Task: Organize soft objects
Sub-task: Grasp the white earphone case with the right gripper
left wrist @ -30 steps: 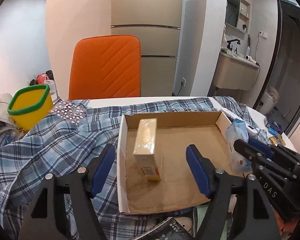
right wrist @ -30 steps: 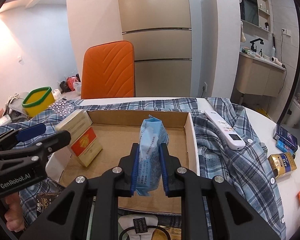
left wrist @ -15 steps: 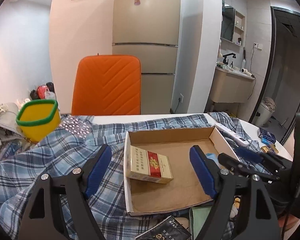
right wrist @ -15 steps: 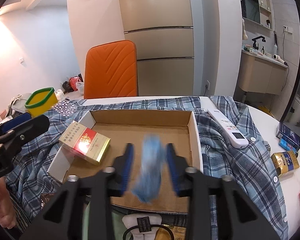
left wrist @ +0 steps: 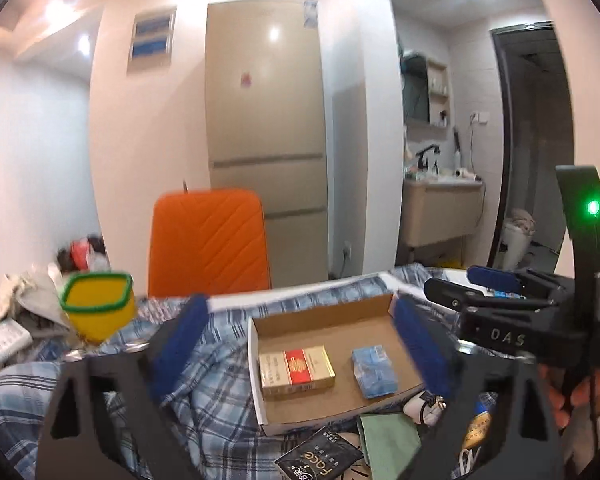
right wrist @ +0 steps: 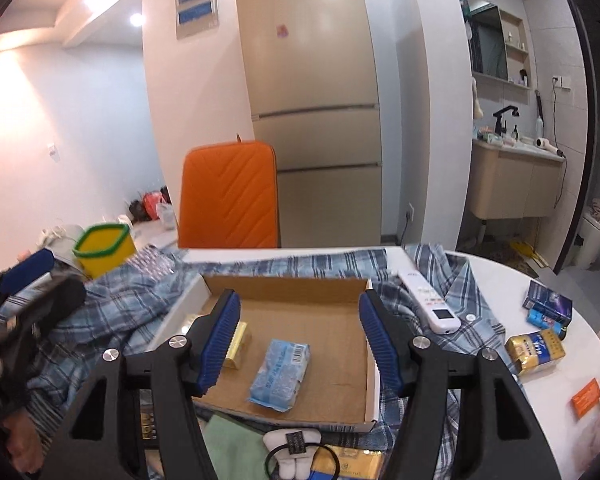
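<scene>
A shallow cardboard box point(left wrist: 324, 316) point(right wrist: 284, 290) lies on a blue plaid shirt point(left wrist: 204, 392) point(right wrist: 112, 300). Inside it lie a blue tissue pack point(left wrist: 374, 372) point(right wrist: 281, 374) and a gold and red carton point(left wrist: 297, 372), partly hidden behind a finger in the right wrist view point(right wrist: 238, 344). My left gripper point(left wrist: 300, 346) is open and empty, raised above the box. My right gripper point(right wrist: 300, 340) is open and empty, above the tissue pack. The right gripper also shows at the right of the left wrist view point(left wrist: 496, 292).
A yellow tub with a green rim point(left wrist: 98, 306) point(right wrist: 104, 250) stands at the left. A white remote point(right wrist: 430, 302), small boxes point(right wrist: 546, 306) and a gold pack point(right wrist: 534, 350) lie at the right. A green cloth point(left wrist: 388, 440) and black packet point(left wrist: 320, 458) lie in front. An orange chair point(left wrist: 208, 240) stands behind.
My right gripper opened and let go of the blue tissue pack, which now lies flat in the box. The carton tipped over flat. Both grippers lifted up and back.
</scene>
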`<state>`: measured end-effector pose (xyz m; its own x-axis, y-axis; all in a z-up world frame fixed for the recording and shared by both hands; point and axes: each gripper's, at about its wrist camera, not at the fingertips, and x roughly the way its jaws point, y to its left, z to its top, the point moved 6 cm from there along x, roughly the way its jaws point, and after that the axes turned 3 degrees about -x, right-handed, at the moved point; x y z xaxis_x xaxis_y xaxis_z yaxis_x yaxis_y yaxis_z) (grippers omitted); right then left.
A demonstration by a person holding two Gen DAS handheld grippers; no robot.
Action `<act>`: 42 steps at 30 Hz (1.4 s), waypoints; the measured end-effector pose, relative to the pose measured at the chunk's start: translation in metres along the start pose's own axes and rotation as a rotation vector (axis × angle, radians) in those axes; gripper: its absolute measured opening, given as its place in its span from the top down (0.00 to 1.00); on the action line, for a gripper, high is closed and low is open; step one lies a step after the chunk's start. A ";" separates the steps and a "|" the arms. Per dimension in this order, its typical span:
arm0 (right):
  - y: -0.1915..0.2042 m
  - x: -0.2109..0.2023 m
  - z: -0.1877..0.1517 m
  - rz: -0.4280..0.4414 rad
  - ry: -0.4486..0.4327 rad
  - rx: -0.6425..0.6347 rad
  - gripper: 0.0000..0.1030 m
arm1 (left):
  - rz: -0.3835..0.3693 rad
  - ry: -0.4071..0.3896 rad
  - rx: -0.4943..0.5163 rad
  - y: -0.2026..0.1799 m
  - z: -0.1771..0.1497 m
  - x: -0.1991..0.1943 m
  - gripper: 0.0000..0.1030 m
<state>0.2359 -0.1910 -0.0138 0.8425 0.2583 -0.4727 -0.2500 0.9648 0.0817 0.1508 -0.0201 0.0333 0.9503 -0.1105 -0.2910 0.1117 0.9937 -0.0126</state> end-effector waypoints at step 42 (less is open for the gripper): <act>0.008 0.035 -0.091 0.097 0.316 -0.047 0.34 | -0.004 -0.008 -0.102 0.013 -0.062 -0.002 0.00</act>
<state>0.2202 -0.1791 -0.1095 0.6255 0.3141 -0.7142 -0.3499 0.9311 0.1030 0.1321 -0.0057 -0.0259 0.9522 -0.1143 -0.2834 0.0857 0.9901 -0.1113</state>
